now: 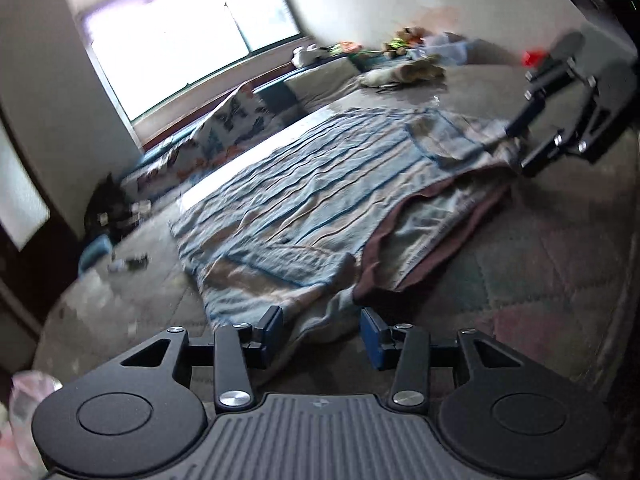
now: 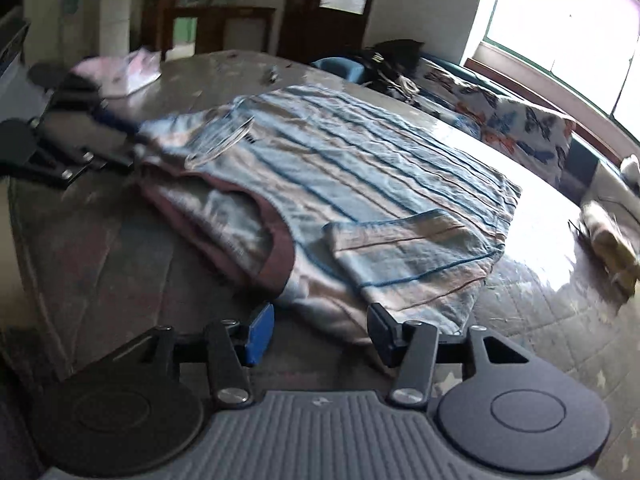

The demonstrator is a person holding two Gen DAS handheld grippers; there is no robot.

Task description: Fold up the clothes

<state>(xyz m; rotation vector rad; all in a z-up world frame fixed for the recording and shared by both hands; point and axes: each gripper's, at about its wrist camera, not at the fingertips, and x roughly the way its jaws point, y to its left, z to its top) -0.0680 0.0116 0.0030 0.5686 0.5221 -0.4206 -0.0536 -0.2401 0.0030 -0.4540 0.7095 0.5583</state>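
A blue and beige striped shirt [image 1: 320,196] with a maroon collar band [image 1: 384,240] lies spread flat on the bed; it also shows in the right wrist view [image 2: 340,176], one sleeve [image 2: 408,252] folded over the body. My left gripper [image 1: 322,334] is open, its jaws either side of the shirt's near edge. My right gripper [image 2: 320,330] is open at the opposite edge of the shirt. Each gripper shows in the other's view: the right one [image 1: 520,148] at the far end, the left one [image 2: 120,144] likewise.
The bed [image 1: 540,264] has a quilted grey cover. A butterfly-print pillow [image 2: 516,128] lies by the window side. Toys and clothes [image 1: 408,60] sit at the head end. A pink garment [image 2: 124,70] lies on a far corner. Dark clutter [image 2: 392,64] sits near the pillow.
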